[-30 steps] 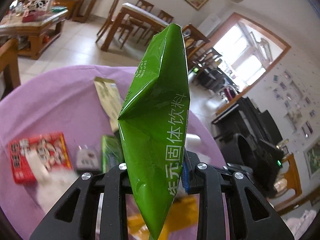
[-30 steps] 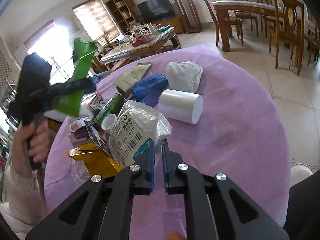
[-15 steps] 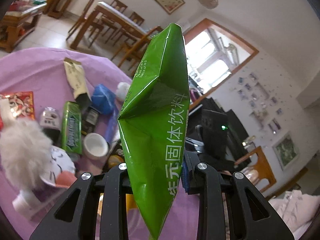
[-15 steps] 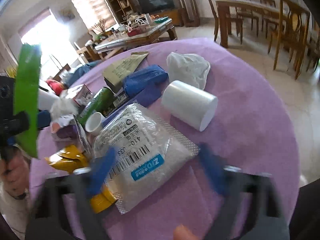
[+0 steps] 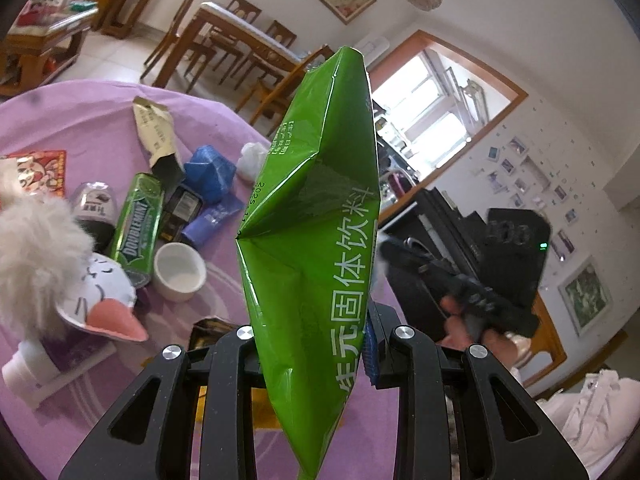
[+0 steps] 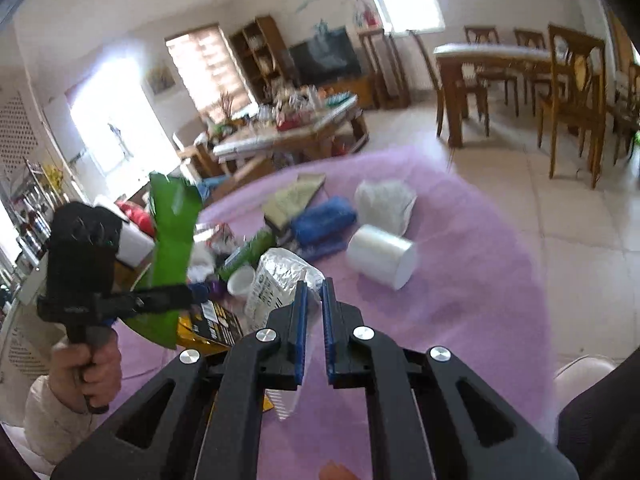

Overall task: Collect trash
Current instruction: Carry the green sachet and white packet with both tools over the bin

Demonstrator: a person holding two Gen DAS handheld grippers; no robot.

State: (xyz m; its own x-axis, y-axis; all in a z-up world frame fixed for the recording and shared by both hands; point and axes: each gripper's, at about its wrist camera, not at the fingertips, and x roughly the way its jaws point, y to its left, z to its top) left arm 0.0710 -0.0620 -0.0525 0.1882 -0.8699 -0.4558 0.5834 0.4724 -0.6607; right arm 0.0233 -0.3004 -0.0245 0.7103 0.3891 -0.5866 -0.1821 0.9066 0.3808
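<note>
My left gripper (image 5: 310, 344) is shut on a tall green drink-mix packet (image 5: 316, 208) and holds it upright above the purple table; the packet also shows in the right wrist view (image 6: 172, 240). My right gripper (image 6: 314, 304) is nearly closed, its blue pads a narrow gap apart, on the edge of a clear plastic bag with a barcode label (image 6: 276, 280) lifted off the cloth. Loose trash lies on the purple tablecloth (image 6: 460, 280): a blue wrapper (image 6: 324, 220), a green gum pack (image 5: 138, 220), a tan packet (image 5: 154, 136), a yellow-black wrapper (image 6: 212, 328).
A white roll (image 6: 380, 256) and a crumpled white bag (image 6: 384, 200) lie on the table's far side. A small white cup (image 5: 180, 270), a plush toy (image 5: 60, 256) and a red box (image 5: 38, 168) sit left. Wooden chairs (image 6: 576, 100) stand beyond.
My right gripper opened wide, then closed again on the clear bag and lifted it. My left gripper, still holding the green packet, swung so more of the table's clutter shows.
</note>
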